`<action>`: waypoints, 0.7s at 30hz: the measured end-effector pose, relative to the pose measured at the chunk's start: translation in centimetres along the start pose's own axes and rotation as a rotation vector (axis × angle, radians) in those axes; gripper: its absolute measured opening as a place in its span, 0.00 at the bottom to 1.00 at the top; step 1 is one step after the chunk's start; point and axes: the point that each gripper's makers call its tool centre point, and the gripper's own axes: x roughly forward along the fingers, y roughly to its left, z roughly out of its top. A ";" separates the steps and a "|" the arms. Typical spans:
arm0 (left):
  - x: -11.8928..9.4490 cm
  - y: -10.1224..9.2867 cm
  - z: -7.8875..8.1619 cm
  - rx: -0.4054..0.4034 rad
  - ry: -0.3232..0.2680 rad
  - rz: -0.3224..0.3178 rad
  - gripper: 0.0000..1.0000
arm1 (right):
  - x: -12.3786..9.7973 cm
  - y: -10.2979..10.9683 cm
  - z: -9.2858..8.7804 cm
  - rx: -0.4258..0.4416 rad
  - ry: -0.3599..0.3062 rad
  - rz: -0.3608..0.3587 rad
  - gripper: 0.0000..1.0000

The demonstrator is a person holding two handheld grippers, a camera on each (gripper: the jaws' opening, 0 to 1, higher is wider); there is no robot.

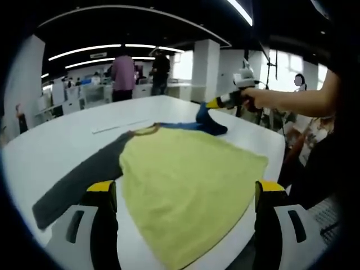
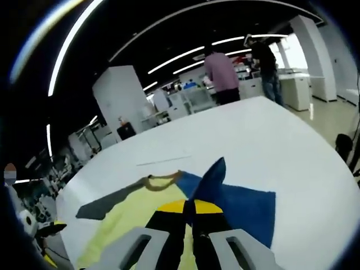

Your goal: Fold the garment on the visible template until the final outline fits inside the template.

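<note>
A: In the left gripper view, where was the shirt (image 1: 185, 185)?

B: Flat on the white table (image 1: 62, 146), between your spread left gripper (image 1: 185, 194) jaws.

A: And the right gripper view?

B: Your right gripper (image 2: 190, 209) was pinching the blue sleeve (image 2: 209, 179), lifting it.

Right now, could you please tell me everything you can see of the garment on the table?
The garment is a soft raglan shirt: yellow-green body, ochre neckband, one grey sleeve, one blue sleeve. It lies flat on the white table, grey sleeve stretched outward. The right gripper is shut on the blue sleeve, lifting a peak of cloth. The left gripper hovers open over the hem.
</note>
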 end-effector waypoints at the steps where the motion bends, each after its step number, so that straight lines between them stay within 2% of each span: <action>1: 0.0 0.0 0.0 0.000 0.001 0.000 0.99 | 0.1 0.2 0.0 0.001 0.000 0.002 0.00; 21: -0.1 -0.2 0.0 0.020 0.004 0.000 0.99 | 2.4 4.1 0.4 0.009 -0.001 0.063 0.00</action>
